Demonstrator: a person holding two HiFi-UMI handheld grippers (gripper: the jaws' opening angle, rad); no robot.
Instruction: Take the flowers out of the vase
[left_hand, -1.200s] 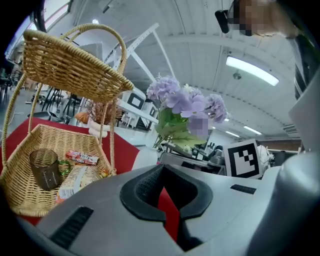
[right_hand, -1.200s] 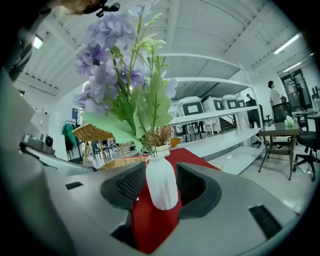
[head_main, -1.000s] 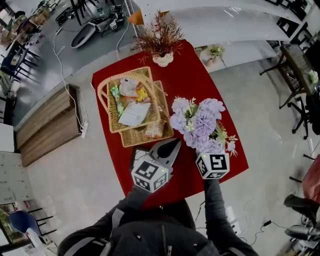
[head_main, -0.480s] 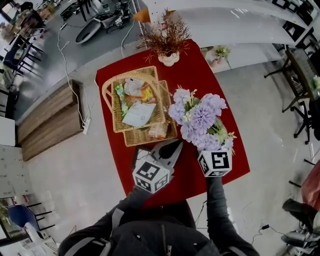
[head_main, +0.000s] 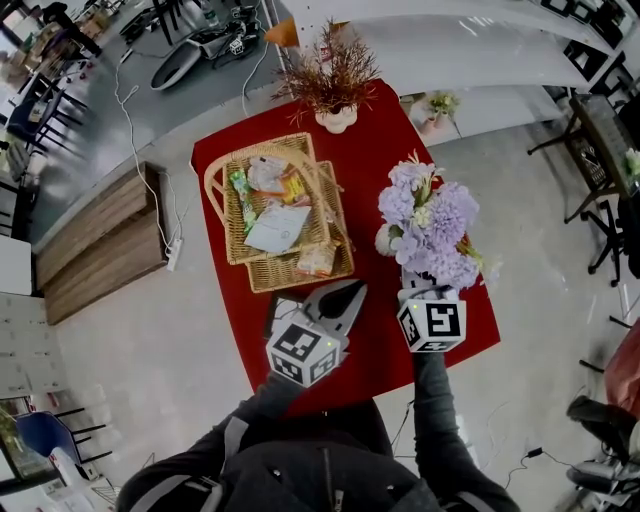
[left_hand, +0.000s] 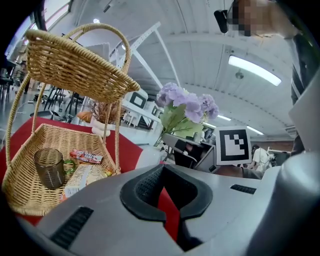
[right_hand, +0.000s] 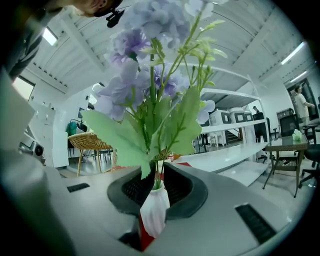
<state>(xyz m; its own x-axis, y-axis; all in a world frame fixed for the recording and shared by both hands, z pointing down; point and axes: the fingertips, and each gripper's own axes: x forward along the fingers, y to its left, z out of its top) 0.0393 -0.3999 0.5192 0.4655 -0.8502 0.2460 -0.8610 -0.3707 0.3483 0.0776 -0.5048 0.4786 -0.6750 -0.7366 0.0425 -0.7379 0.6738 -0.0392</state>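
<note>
Flowers (head_main: 430, 225) were shifted toward 3 o'clock, seated in the vase (right_hand: 154, 210), on which the right tongs (head_main: 420, 291) are closing. Left tongs (head_main: 346, 292) are clenched, empty. Snacks (head_main: 275, 215) are held in the basket (head_main: 213, 185) at 10 o'clock.

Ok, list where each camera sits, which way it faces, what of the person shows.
Head view: on the person's head, facing steeply down at the red table; shows torso, both arms, left tongs, right tongs.
Left gripper view: on the left tongs, facing past its shut jaws to the wicker basket; person at right edge.
Right gripper view: on the right tongs, its jaws closing on the white vase; person at top edge.
Shared: all three see the purple flowers.
</note>
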